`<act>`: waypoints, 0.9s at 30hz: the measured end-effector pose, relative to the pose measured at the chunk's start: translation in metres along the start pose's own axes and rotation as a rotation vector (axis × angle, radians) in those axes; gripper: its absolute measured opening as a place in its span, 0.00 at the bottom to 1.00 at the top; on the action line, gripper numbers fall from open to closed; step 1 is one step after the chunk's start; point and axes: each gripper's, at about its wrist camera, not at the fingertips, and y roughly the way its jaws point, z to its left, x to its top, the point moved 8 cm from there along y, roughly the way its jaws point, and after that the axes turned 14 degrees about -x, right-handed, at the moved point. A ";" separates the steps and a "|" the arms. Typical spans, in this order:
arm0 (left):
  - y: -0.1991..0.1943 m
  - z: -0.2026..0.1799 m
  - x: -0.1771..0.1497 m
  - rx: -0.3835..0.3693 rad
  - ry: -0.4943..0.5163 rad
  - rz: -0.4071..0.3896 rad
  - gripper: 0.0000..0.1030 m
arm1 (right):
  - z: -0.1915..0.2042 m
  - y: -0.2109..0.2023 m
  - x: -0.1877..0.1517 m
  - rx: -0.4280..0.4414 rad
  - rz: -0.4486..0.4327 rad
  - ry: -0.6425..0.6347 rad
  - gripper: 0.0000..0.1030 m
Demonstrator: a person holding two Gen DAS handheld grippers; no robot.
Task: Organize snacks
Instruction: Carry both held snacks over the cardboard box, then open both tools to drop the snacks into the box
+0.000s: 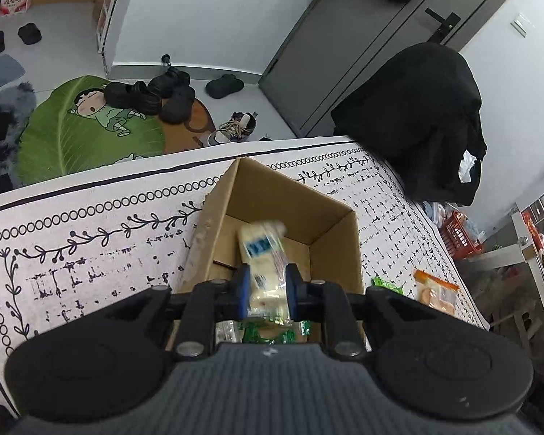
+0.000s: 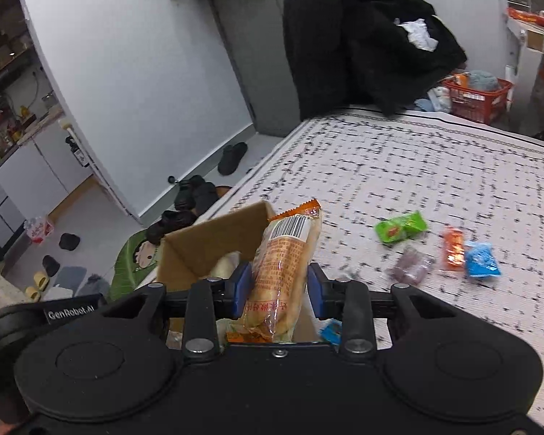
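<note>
My left gripper [image 1: 264, 290] is clamped on a white snack packet [image 1: 263, 253], its long axis pointing forward directly over the open cardboard box [image 1: 330, 250]. My right gripper [image 2: 277, 290] grips an orange-wrapped bread roll [image 2: 283, 264] beside the box's near right corner, so the left is nearer the drop.

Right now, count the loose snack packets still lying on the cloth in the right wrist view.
4: a green packet, an orange packet, a blue packet beside it, and a purplish packet nearer. Another blue scrap behind the gripper is partly hidden.

The cardboard box [image 1: 330, 224] looks matt brown. The snack packets [image 2: 286, 264] are glossy clear plastic, the printed bed cover [image 2: 435, 166] woven cloth.
</note>
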 end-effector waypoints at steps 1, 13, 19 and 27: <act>-0.001 0.001 0.000 0.005 -0.003 -0.004 0.19 | 0.004 0.001 0.001 0.009 0.000 -0.003 0.32; -0.008 0.005 0.001 0.042 -0.012 -0.014 0.25 | 0.042 0.031 0.013 0.102 0.040 -0.052 0.34; -0.007 0.012 0.004 0.080 -0.033 -0.023 0.50 | 0.036 0.031 0.013 0.101 0.046 -0.041 0.53; -0.007 0.017 0.005 0.120 -0.036 -0.027 0.76 | 0.022 0.024 0.002 0.075 0.073 -0.048 0.61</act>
